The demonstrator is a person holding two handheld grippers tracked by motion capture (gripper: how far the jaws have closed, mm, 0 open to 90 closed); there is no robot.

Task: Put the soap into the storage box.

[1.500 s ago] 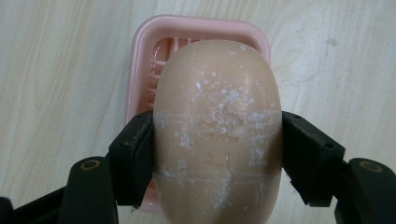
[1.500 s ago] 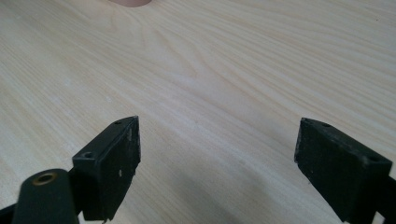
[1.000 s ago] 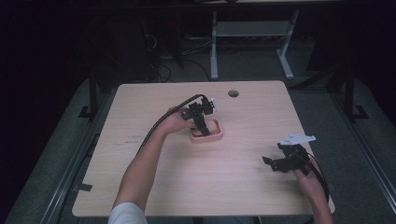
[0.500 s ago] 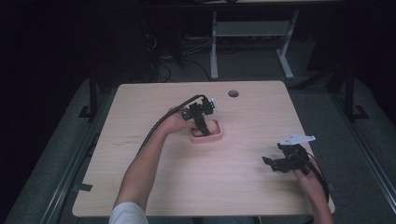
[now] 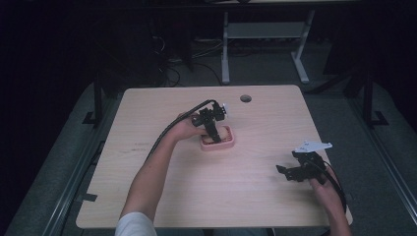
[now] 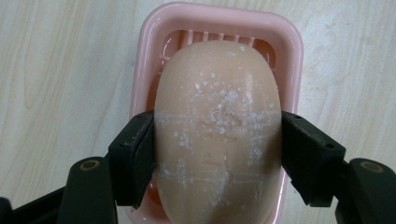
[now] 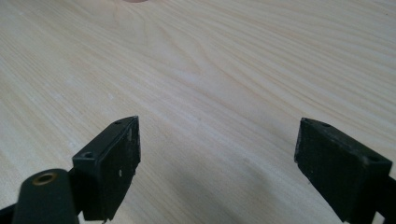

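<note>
The oval peach soap bar lies in the pink plastic soap dish, near the centre of the light wooden table. The left gripper stands over the dish; the right gripper sits well apart, toward the table's right front.

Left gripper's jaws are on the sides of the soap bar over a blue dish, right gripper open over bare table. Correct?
Not quite: the dish is pink, as the left gripper view shows. The left gripper does clasp the soap bar, and the right gripper is open over the table.
</note>
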